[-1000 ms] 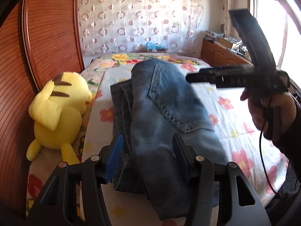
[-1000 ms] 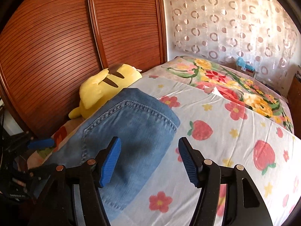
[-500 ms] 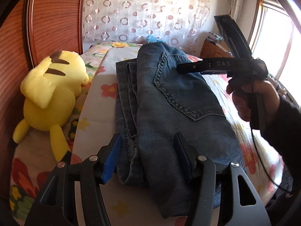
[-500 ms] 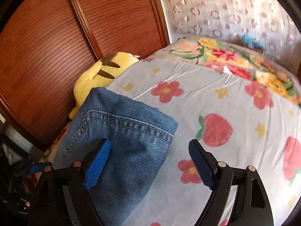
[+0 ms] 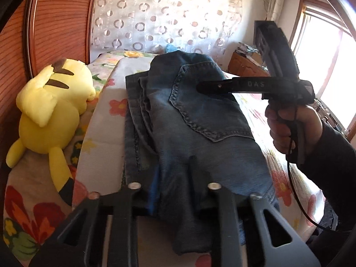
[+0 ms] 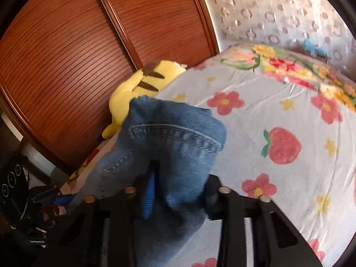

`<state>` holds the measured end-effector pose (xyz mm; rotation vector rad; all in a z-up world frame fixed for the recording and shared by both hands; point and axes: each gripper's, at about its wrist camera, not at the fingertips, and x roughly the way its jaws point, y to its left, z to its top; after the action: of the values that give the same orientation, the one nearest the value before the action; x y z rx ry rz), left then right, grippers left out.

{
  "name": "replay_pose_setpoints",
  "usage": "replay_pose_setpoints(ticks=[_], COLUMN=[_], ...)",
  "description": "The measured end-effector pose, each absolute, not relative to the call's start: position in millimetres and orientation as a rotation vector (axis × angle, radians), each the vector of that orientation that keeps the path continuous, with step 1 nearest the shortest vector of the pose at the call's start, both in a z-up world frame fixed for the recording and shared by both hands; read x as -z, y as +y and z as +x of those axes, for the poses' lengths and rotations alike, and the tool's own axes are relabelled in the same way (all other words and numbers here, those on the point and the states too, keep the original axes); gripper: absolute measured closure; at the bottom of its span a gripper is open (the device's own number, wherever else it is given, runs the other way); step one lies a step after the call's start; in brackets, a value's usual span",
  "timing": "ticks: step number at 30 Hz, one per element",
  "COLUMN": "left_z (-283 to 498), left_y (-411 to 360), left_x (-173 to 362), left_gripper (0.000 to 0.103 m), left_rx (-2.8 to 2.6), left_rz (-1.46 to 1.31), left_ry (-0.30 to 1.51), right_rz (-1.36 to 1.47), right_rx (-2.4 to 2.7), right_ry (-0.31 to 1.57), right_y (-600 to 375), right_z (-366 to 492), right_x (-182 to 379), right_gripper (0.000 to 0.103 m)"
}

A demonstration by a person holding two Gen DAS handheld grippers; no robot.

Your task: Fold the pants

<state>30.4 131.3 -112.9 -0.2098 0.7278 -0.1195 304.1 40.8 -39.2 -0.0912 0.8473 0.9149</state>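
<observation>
daylight floods in through the window [image 5: 329,66] at right, blown out to white, and glows through the patterned curtain [image 5: 169,22]. fisheye bending curves the wooden wardrobe doors [image 6: 89,44], with black corners. the denim [image 6: 173,146] nearest each lens is smeared by motion blur; the bed sheet [image 6: 267,115] stays sharp.

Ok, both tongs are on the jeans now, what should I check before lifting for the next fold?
1. Left tongs have denim between them while closing: ok.
2. Right tongs have denim bunched between them, closing: ok.
3. Folded blue denim jeans lie fully on the flowered bedsheet: ok.
4. Yellow plush toy is apart from the jeans: ok.
5. All layers caught by each pair: cannot tell.
</observation>
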Motion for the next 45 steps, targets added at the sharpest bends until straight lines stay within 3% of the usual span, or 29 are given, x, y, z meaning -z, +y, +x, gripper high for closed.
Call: replay_pose_setpoints(ticks=[4,16,45], left_z=[24.7,33.0,163.0], left_y=[131.9,149.7,205.3], left_x=[105.5,55.1,29.6], left_gripper=[0.091,0.091,0.091], left_rx=[0.121,0.107,0.077], left_rz=[-0.207,-0.152,-0.033], left_ry=[0.714,0.615,0.618], right_rz=[-0.117,-0.152,-0.118], right_rx=[-0.908,-0.93,-0.873], right_ry=[0.745,0.515,0.482], right_y=[37.8,35.3,79.1], right_z=[283.0,257.3,356.9], right_x=[25.0,-30.0,-32.2], right_gripper=[0.08,0.081,0.081])
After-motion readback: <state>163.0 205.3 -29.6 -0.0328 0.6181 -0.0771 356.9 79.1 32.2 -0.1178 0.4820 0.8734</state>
